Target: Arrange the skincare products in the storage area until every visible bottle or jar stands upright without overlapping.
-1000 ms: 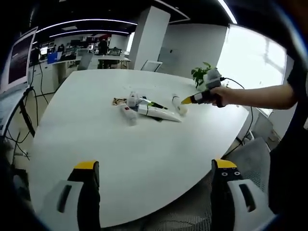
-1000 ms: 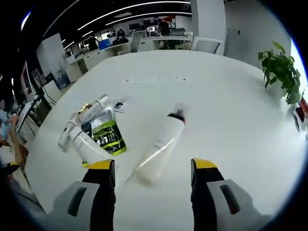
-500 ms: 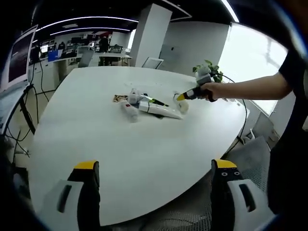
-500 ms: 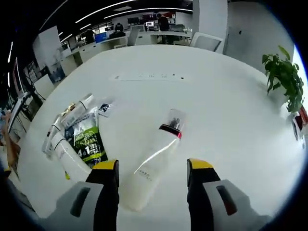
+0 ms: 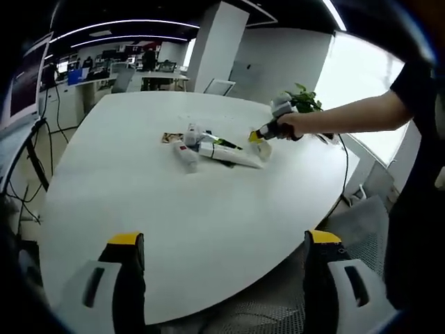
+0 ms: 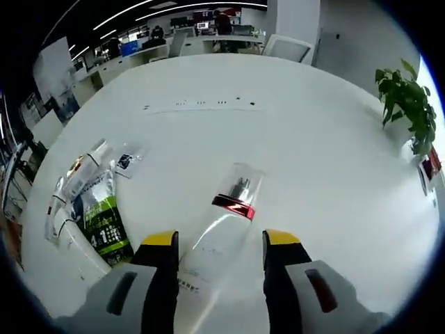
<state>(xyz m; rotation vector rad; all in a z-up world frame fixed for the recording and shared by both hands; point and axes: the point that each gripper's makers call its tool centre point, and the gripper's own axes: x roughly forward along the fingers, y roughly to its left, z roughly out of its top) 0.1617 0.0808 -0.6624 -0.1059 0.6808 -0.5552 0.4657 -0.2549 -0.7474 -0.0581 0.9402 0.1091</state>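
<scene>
A white bottle (image 6: 224, 233) with a clear cap and a red band lies on its side on the white table (image 6: 313, 160). My right gripper (image 6: 221, 239) is open, one jaw on each side of the bottle's body. To the left lies a pile: a green sachet (image 6: 102, 224), a small tube (image 6: 87, 161) and a long white tube (image 6: 78, 241). In the left gripper view that pile (image 5: 201, 145) lies mid-table, all on their sides, with the right gripper (image 5: 259, 135) at its right end over the bottle (image 5: 262, 150). My left gripper (image 5: 224, 239) hangs open over the near table edge.
A potted plant (image 6: 407, 104) stands at the table's right side, also seen behind the person's arm (image 5: 354, 122). A socket strip (image 6: 198, 104) is set in the tabletop beyond the bottle. Desks and chairs stand beyond the table. A monitor (image 5: 28, 83) is at the left.
My right gripper has moved forward along the lying bottle, so its jaws now straddle the body near the red band. The left gripper has stayed where it was.
</scene>
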